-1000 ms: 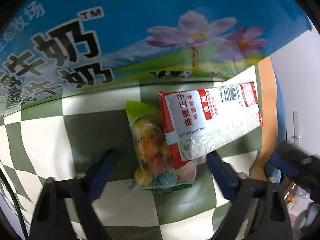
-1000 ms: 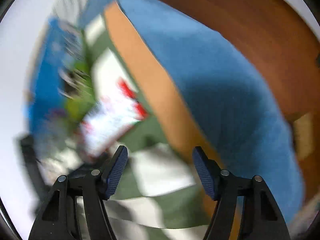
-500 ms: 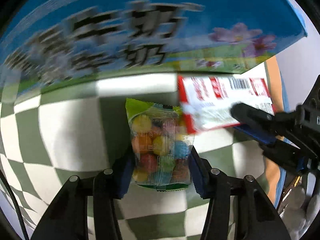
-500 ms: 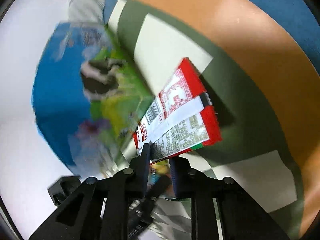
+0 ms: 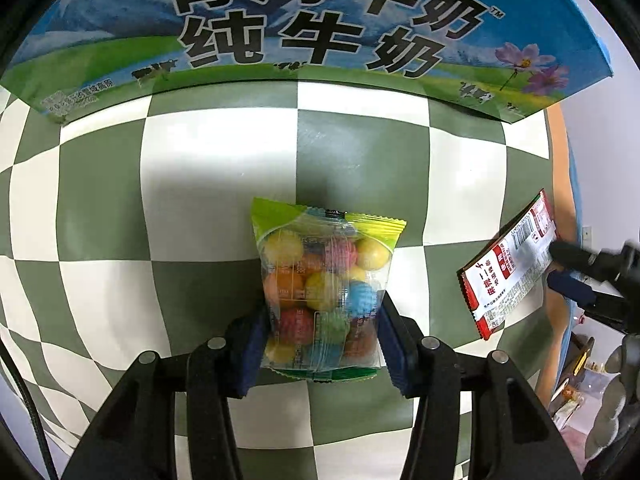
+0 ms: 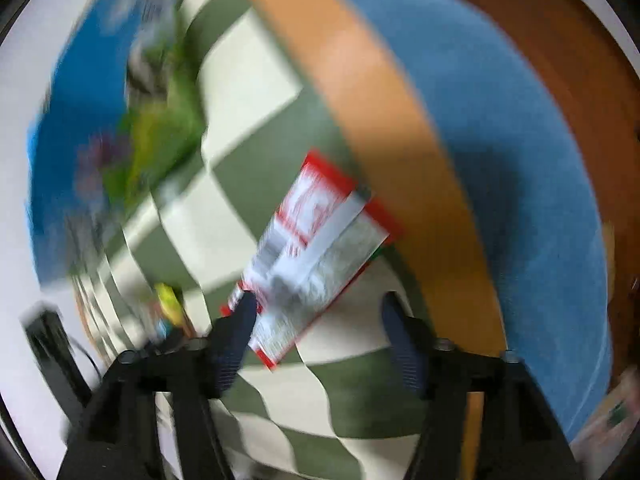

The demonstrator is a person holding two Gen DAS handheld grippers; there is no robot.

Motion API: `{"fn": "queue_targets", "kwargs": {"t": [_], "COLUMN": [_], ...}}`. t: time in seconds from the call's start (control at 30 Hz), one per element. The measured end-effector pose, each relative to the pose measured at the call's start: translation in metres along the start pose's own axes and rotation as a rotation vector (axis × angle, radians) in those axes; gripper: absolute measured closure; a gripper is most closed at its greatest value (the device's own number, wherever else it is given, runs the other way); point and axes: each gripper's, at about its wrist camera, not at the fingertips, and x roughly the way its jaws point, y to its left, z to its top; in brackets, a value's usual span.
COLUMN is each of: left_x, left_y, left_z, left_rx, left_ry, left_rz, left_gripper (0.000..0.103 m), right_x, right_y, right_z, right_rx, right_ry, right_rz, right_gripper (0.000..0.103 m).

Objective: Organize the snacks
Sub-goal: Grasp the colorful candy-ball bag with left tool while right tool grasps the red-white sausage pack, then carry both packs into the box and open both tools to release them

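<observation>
Since a second ago, the red-and-white snack packet [image 5: 508, 264] has come off the candy bag [image 5: 324, 292] and now lies well to its right, near the table's edge, while the left gripper [image 5: 322, 344] has closed in from wide open. From the left wrist, its blue pads [image 5: 390, 344] press both sides of the clear bag of coloured candy balls, clamped on its lower half above the green-and-white checked cloth [image 5: 216, 184]. Behind stands the blue milk carton box [image 5: 320, 28]. At the right edge, the right gripper [image 5: 568, 270] reaches in, its fingers just at the packet's far end.

From the right wrist, blurred, the right gripper [image 6: 316, 316] has just been opening; its jaws stand apart, released. The packet [image 6: 316, 248] lies flat on the cloth [image 6: 244, 80] ahead of them, its near corner by the left pad [image 6: 236, 328], beside the orange table rim [image 6: 384, 120].
</observation>
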Motion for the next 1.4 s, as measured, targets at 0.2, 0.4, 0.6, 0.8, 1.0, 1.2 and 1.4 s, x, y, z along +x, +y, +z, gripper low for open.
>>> {"fn": "queue_targets", "kwargs": {"t": [0.2,0.4,0.6,0.8,1.0,1.2,1.4], "left_x": [0.009,0.016,0.015,0.017,0.035,0.04,0.029], "left_y": [-0.001,-0.008,-0.001,0.015,0.023,0.016,0.005], "left_z": [0.0,-0.007,-0.013,-0.036,-0.03,-0.025,-0.026], "left_rx": [0.018,0.03,0.003,-0.018,-0.063,-0.058,-0.057], "left_ry": [-0.001,-0.002,0.019,0.074,0.12,0.099,0.054], "left_rz": [0.019,0.038,0.018,-0.016,-0.085,-0.047,-0.011], "left_gripper": [0.055,0.055,0.055,0.055,0.049,0.049,0.056], "right_x": [0.022,0.062,0.077,0.09,0.068,0.056,0.081], "right_y": [0.019,0.076,0.119,0.134,0.123,0.106,0.111], "right_z": [0.035,0.04,-0.001,-0.047,-0.029,-0.036,-0.072], "right_rx": [0.037,-0.223,-0.602,-0.804,-0.579,-0.48,-0.495], "right_ry": [-0.029,-0.028,0.076,0.197,0.147,0.116,0.034], "right_rz": [-0.08,-0.298,-0.327,-0.329,-0.231,-0.242,-0.34], "right_gripper": [0.034,0.039,0.042,0.034,0.025,0.025,0.041]}}
